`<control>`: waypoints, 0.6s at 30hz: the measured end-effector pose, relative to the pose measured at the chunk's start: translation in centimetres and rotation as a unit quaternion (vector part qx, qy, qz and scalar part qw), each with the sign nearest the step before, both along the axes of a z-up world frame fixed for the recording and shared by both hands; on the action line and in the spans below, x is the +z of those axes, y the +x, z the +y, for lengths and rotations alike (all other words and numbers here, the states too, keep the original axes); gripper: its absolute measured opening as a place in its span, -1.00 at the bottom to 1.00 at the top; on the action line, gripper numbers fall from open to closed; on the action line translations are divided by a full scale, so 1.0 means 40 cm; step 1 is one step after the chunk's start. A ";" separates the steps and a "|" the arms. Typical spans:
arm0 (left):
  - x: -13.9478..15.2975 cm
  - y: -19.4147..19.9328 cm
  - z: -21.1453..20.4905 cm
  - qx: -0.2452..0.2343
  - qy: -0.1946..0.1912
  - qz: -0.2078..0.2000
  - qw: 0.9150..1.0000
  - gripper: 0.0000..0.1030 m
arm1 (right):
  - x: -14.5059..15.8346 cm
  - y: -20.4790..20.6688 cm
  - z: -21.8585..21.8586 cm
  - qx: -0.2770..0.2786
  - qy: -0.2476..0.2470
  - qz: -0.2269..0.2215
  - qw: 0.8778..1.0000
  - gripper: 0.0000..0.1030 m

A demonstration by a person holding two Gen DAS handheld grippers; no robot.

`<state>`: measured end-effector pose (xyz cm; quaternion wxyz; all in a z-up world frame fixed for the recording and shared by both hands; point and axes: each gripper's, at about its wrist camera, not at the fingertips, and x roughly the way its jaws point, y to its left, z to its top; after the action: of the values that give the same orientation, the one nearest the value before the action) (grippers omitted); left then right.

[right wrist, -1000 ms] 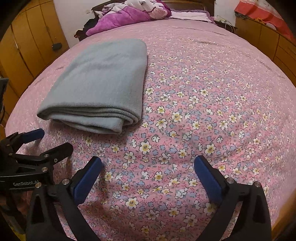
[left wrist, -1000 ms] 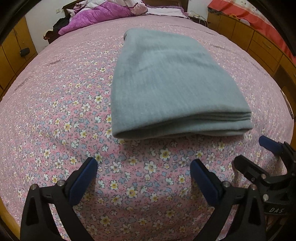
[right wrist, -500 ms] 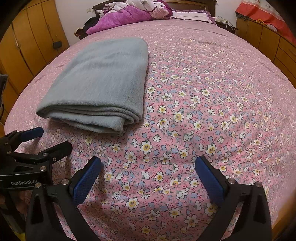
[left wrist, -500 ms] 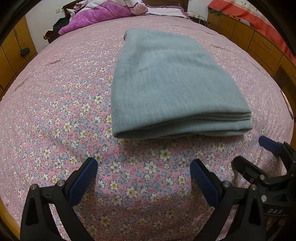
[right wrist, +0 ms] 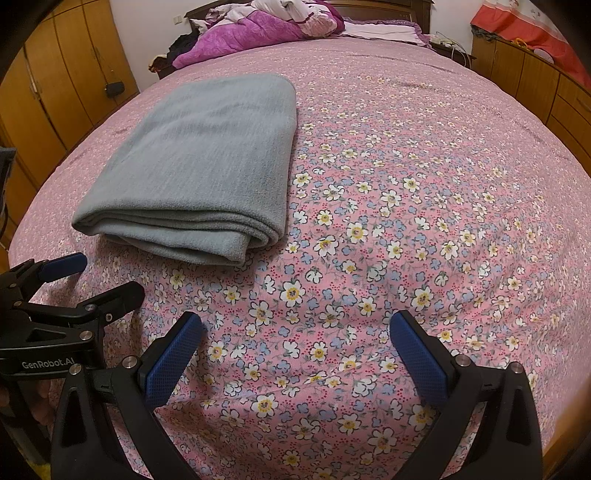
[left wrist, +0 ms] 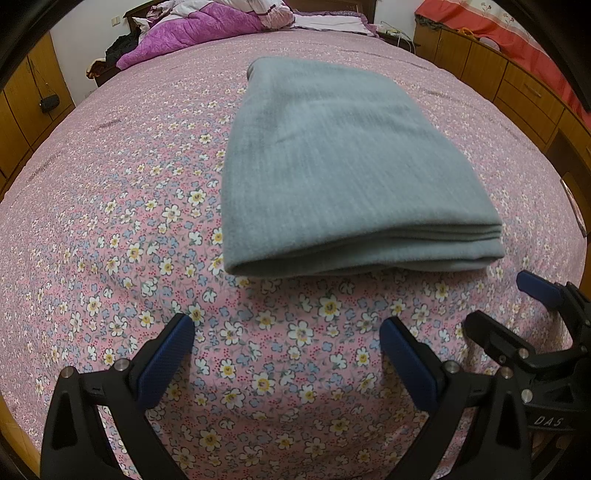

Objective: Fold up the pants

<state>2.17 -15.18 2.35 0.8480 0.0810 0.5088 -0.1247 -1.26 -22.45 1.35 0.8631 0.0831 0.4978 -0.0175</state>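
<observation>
The grey pants (left wrist: 343, 173) lie folded into a flat, thick rectangle on the pink flowered bedspread (left wrist: 110, 206), with the stacked fold edges facing me. They also show in the right wrist view (right wrist: 207, 166), at the left. My left gripper (left wrist: 286, 354) is open and empty, hovering over the bedspread just short of the pants' near edge. My right gripper (right wrist: 295, 350) is open and empty, to the right of the pants. Each gripper shows in the other's view: the right one (left wrist: 517, 314) and the left one (right wrist: 96, 277), both open.
A purple quilt (left wrist: 199, 29) and pillows are heaped at the head of the bed. Wooden cabinets (left wrist: 517, 81) run along the right side and wardrobe doors (right wrist: 55, 85) along the left. The bed's near edge lies just under the grippers.
Both grippers have drifted very slightly; the pants have not moved and both grippers stay open.
</observation>
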 end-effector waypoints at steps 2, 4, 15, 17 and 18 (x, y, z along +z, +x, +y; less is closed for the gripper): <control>0.001 -0.001 -0.002 0.000 0.000 0.000 1.000 0.99 | 0.000 0.000 -0.002 0.000 0.000 0.000 1.000 0.93; 0.001 -0.001 -0.001 0.000 0.000 0.000 1.000 0.99 | 0.000 0.000 -0.002 0.000 0.000 0.000 1.000 0.93; 0.000 -0.002 -0.001 0.000 0.000 0.000 1.000 0.99 | -0.001 0.001 0.002 0.000 0.000 0.000 1.000 0.93; 0.001 -0.002 -0.002 0.000 0.000 0.000 1.000 0.99 | 0.000 0.001 0.000 0.000 0.000 0.000 1.000 0.93; 0.001 -0.002 -0.002 0.000 0.000 0.000 1.000 0.99 | 0.000 0.000 -0.001 0.000 0.000 0.000 1.000 0.93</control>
<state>2.09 -15.25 2.37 0.8479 0.0809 0.5089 -0.1247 -1.25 -22.49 1.35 0.8631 0.0828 0.4979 -0.0174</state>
